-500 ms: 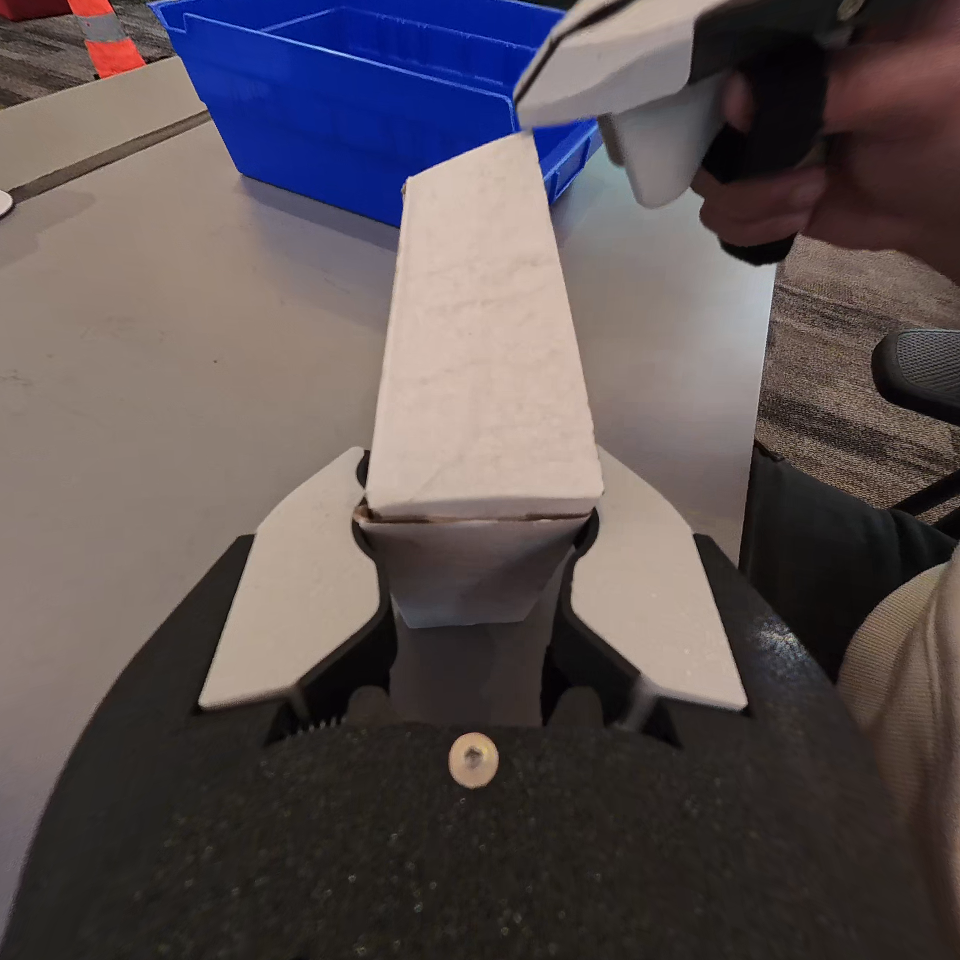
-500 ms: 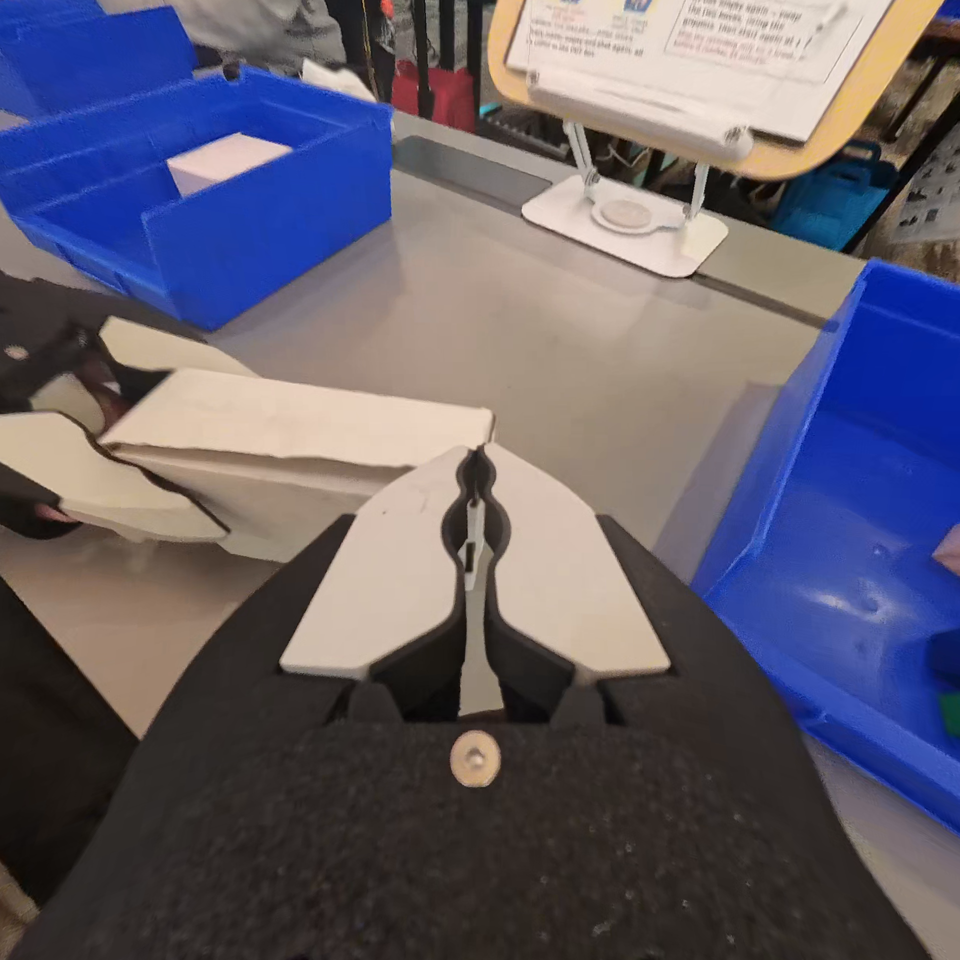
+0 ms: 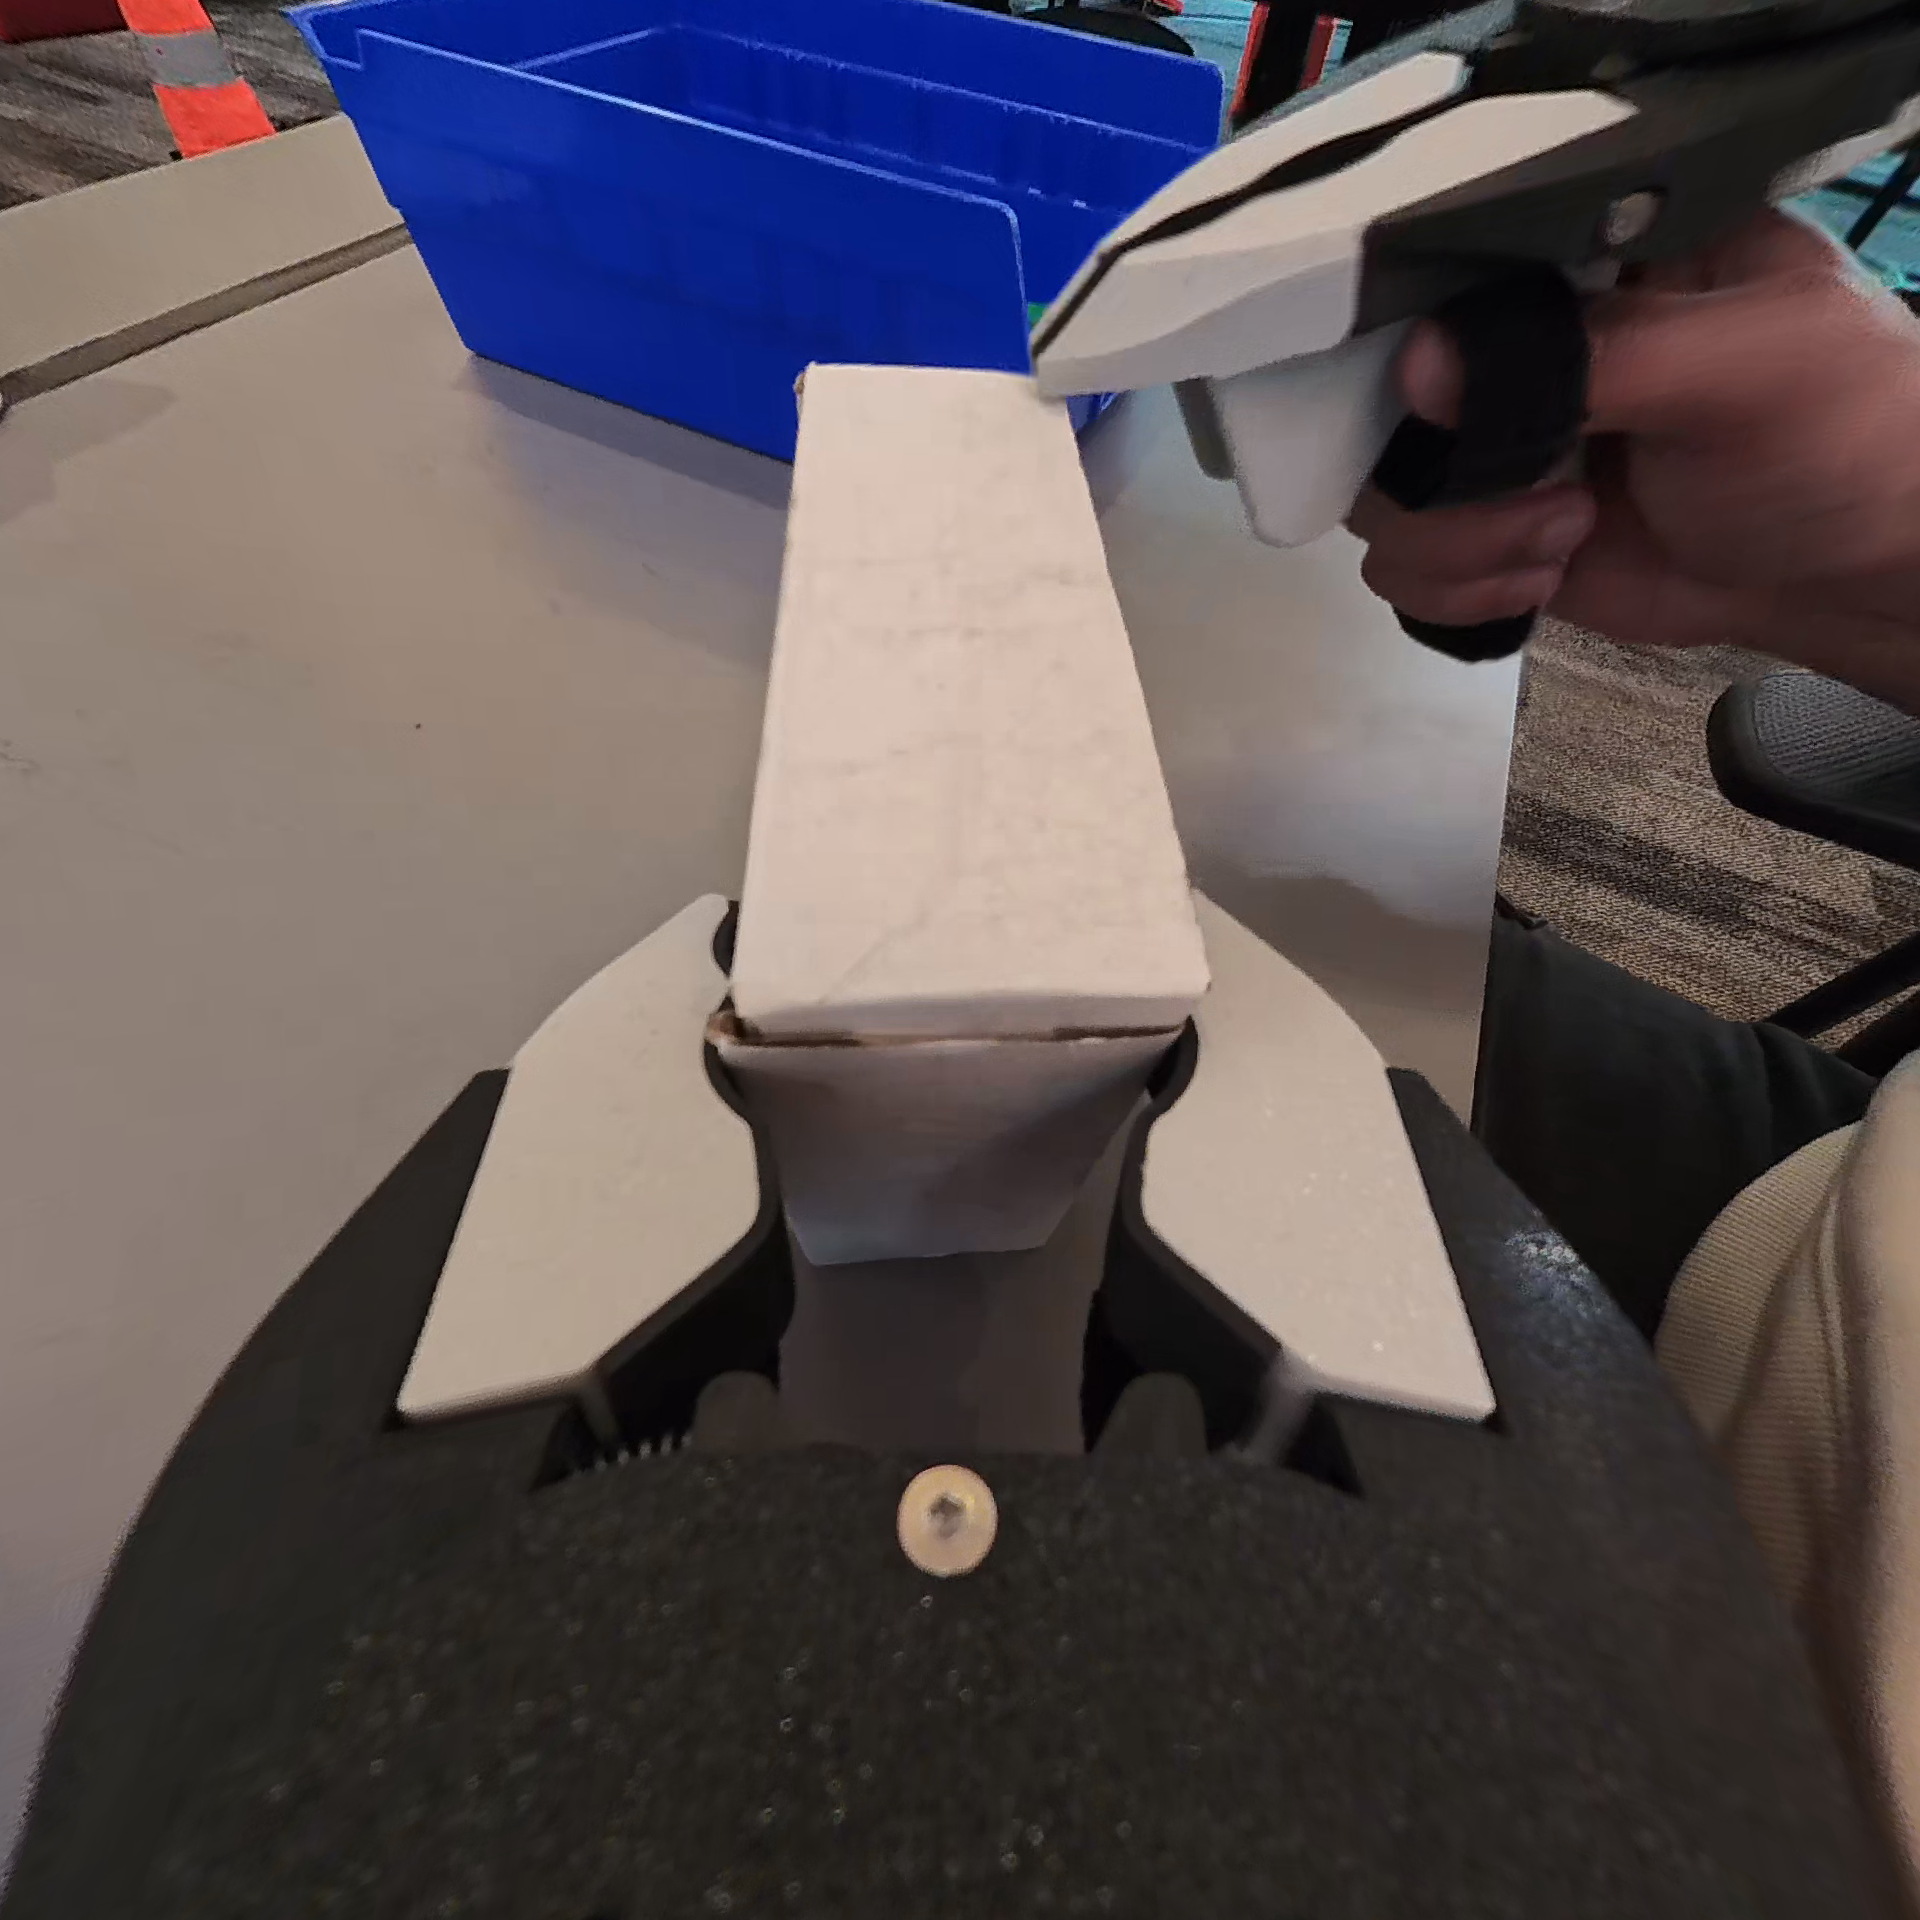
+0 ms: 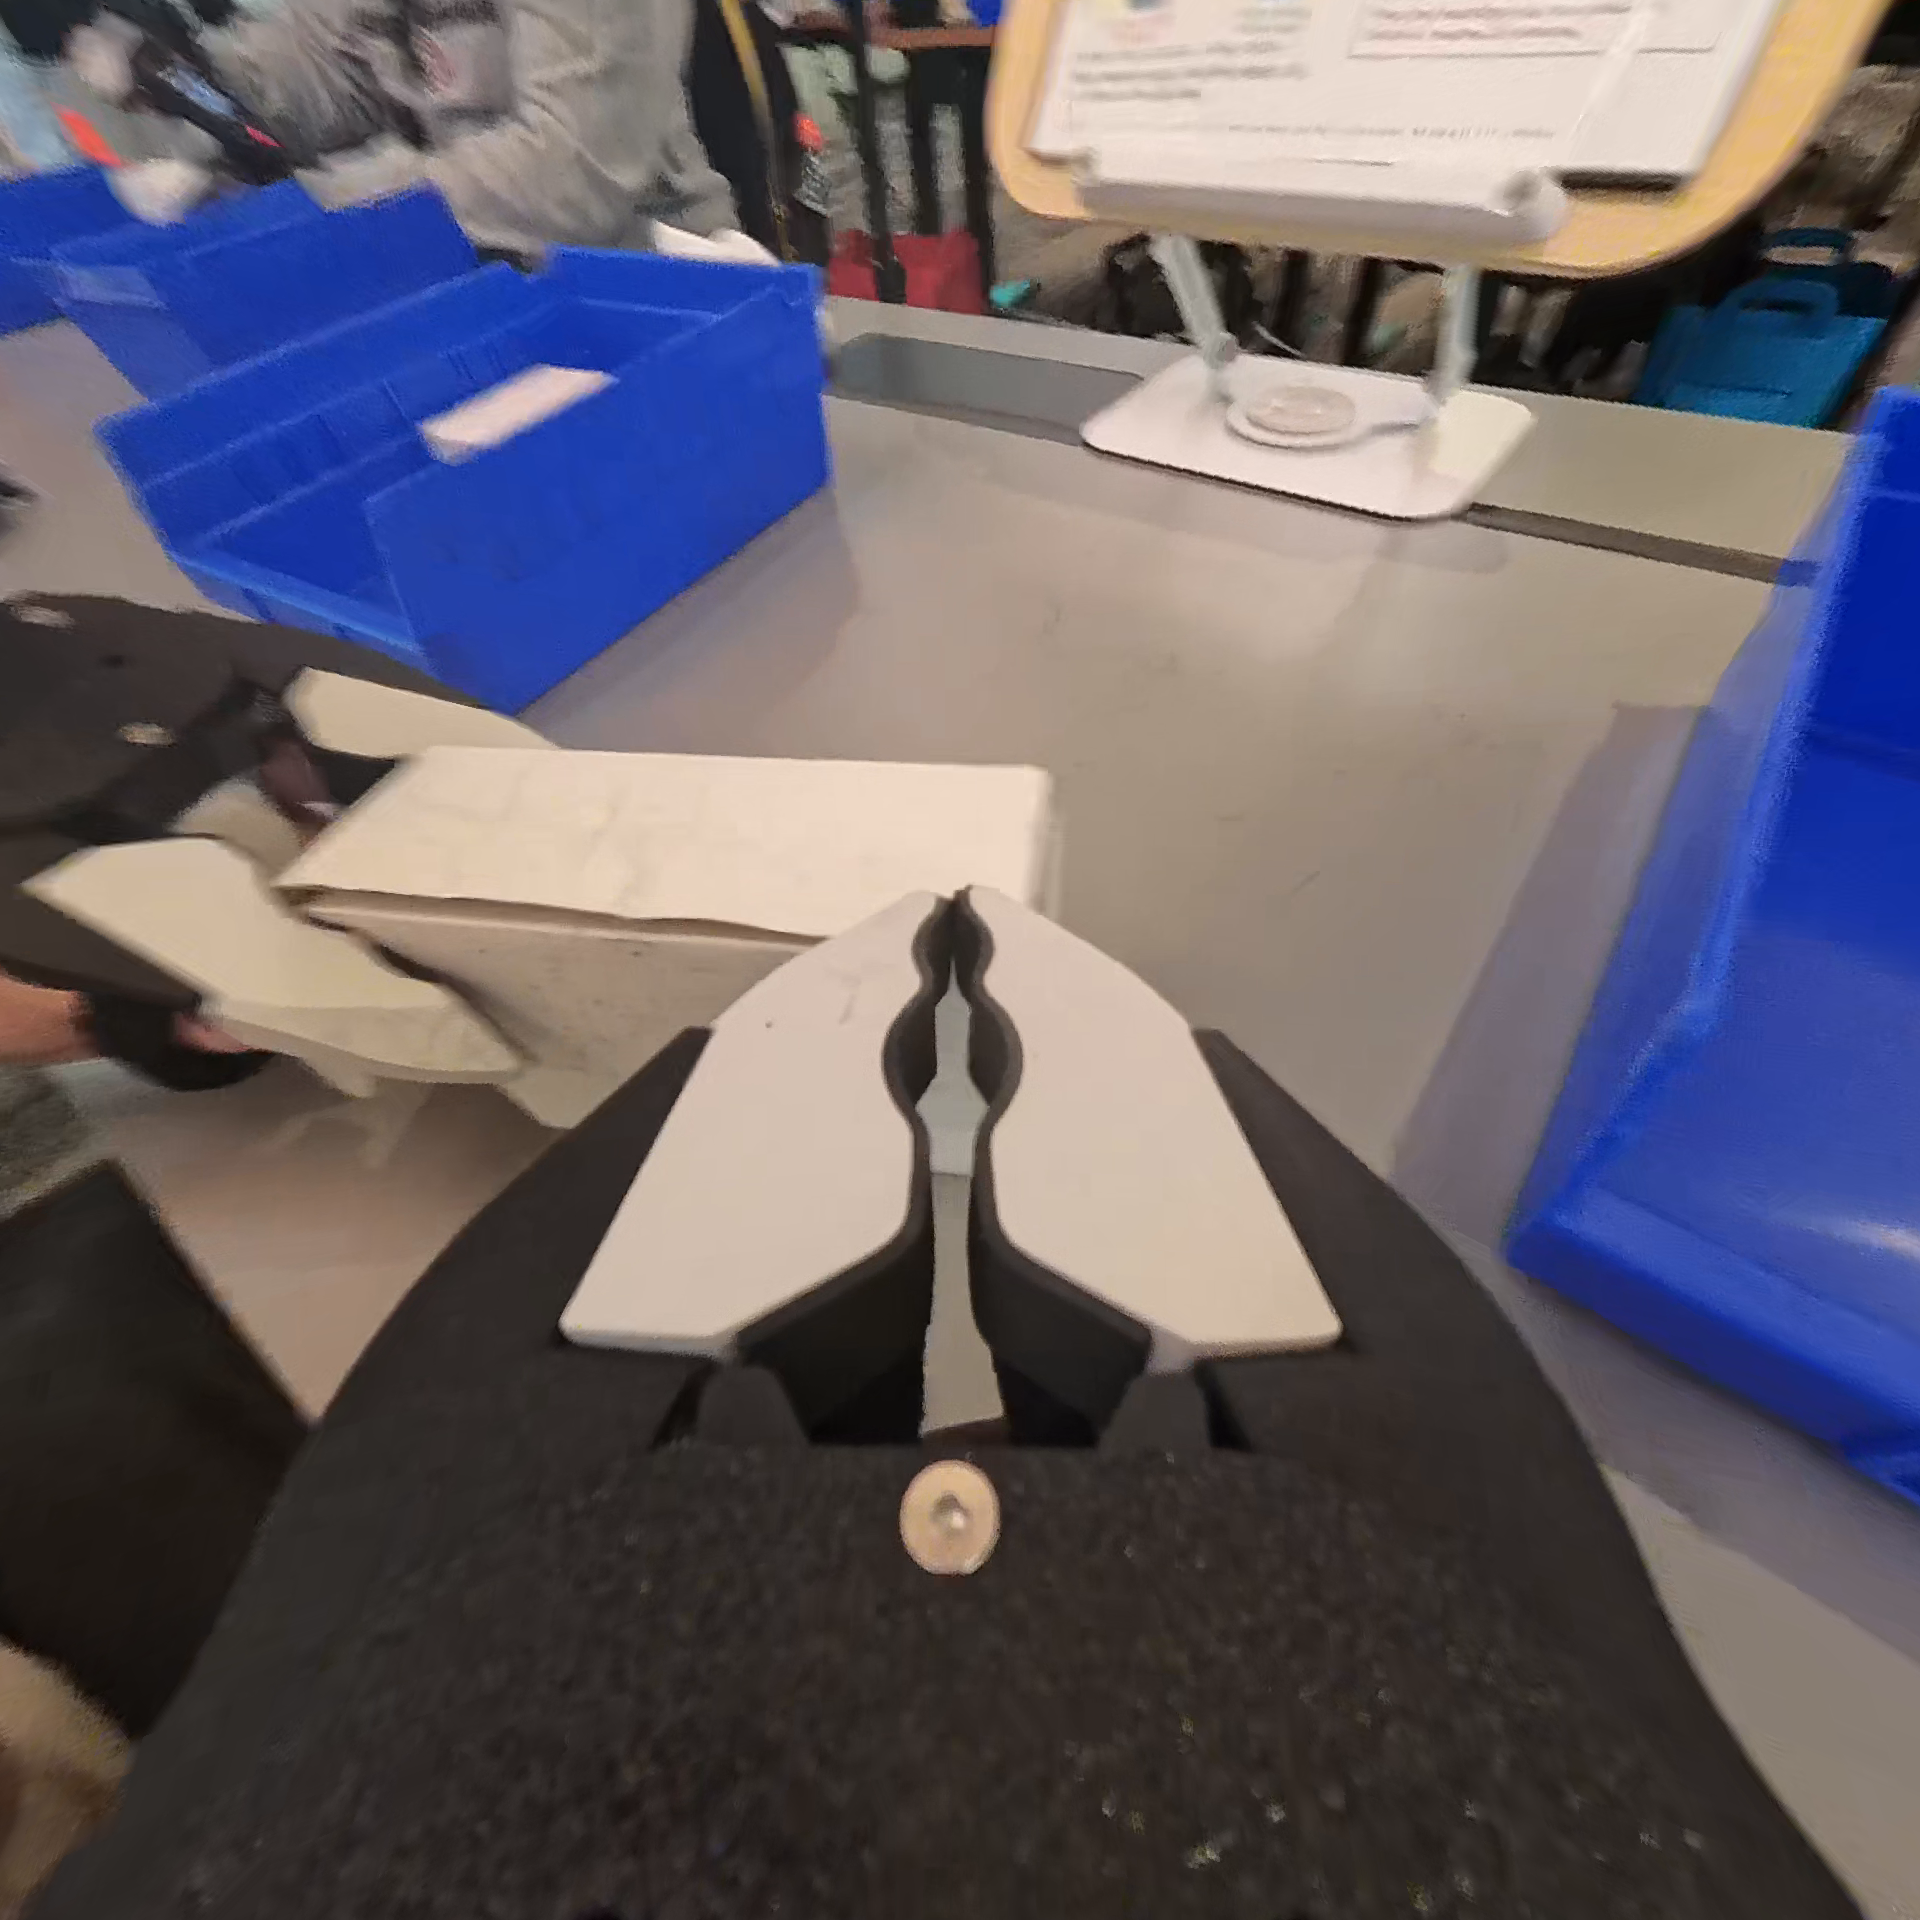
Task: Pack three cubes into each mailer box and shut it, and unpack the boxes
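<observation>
Here the left gripper (image 3: 961,997) has its jaws spread around the near end of a long white mailer box (image 3: 966,717), clamping it from both sides; the box is shut and held above the grey table (image 3: 312,675), its long axis running straight away from the camera toward a blue bin (image 3: 727,239). The right gripper (image 3: 1049,358), jaws pressed together and empty, hangs by the box's far right corner, perhaps touching it, though motion blur makes that hard to judge. In the right wrist view, another blue bin (image 4: 499,520) on the left holds something white, mostly hidden by its wall. A white stand (image 4: 1309,436) carries a board cut off at the top. The bin at the right edge (image 4: 1766,987) is only partly in view.
</observation>
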